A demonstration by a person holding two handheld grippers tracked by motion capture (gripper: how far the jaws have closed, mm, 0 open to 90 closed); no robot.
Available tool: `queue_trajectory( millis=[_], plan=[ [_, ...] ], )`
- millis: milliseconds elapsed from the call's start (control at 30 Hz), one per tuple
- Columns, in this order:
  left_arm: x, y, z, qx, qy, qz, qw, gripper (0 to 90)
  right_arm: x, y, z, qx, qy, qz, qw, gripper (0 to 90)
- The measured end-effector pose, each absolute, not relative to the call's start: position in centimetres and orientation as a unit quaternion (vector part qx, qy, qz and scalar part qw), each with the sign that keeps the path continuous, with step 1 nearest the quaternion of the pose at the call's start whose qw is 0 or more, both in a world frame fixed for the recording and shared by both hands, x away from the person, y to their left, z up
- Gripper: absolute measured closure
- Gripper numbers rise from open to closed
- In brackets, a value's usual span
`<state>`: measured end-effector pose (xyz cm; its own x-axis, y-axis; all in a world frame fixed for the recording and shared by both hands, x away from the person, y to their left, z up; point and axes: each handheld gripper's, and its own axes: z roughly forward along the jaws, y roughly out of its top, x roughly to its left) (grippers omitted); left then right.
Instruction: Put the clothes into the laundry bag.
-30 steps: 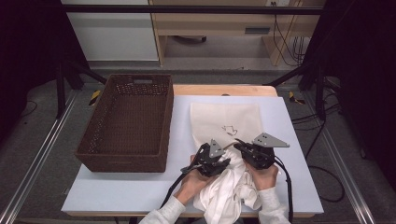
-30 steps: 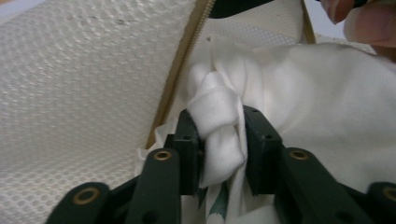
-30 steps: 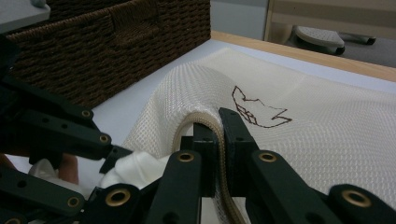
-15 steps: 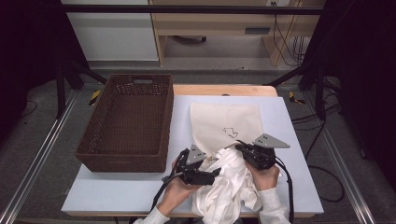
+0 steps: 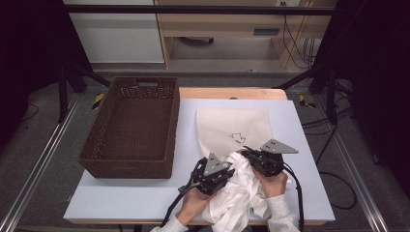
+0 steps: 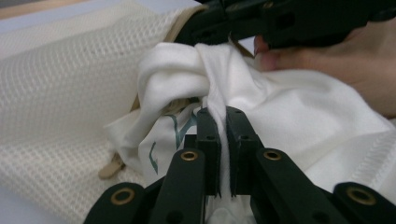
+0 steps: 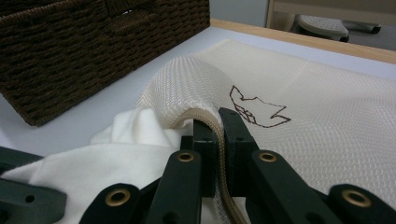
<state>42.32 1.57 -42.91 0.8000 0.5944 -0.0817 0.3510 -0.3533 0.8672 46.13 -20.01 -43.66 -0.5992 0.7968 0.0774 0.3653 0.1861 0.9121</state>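
Mesh bag [image 5: 234,126] lies flat on the white table [image 5: 135,203], right of the brown wicker basket [image 5: 133,128], its open hem toward the person and a small outline drawing printed on it. A crumpled white garment [image 5: 237,198] sits at that hem, seemingly partly tucked inside, though the bunched folds make the depth hard to judge.

The right gripper [image 7: 218,135] is pinched tight on the bag's hemmed edge, lifting it into an arch. The left gripper [image 6: 219,135] has just been closing and now clamps a fold of the white garment between its jaws, close beside the bag's mouth.

The likely trouble is the stuffing itself. If the left gripper pushes forward while gripping only one thin fold, the rest of the cloth could bunch against the hem instead of sliding in. The light bag might also skid across the smooth table, or its hem slip from the right gripper's narrow pinch, shutting the opening.
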Motion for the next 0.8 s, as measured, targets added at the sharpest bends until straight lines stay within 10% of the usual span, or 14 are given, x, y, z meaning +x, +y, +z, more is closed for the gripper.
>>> queue_trajectory(
  millis=[500,633,800],
  plan=[
    [45.8,-0.1,-45.2,0.836,0.302,0.128,0.439,77.9,45.8,-19.6,-42.9,0.371,0.741,0.520,0.206,86.2],
    [45.4,0.8,-45.2,0.823,0.307,0.137,0.458,62.9,45.7,-19.9,-42.8,0.373,0.739,0.522,0.207,86.1],
    [44.3,2.2,-44.4,0.822,0.312,0.158,0.450,23.6,45.6,-20.0,-42.8,0.375,0.744,0.507,0.223,86.1]
  ],
)
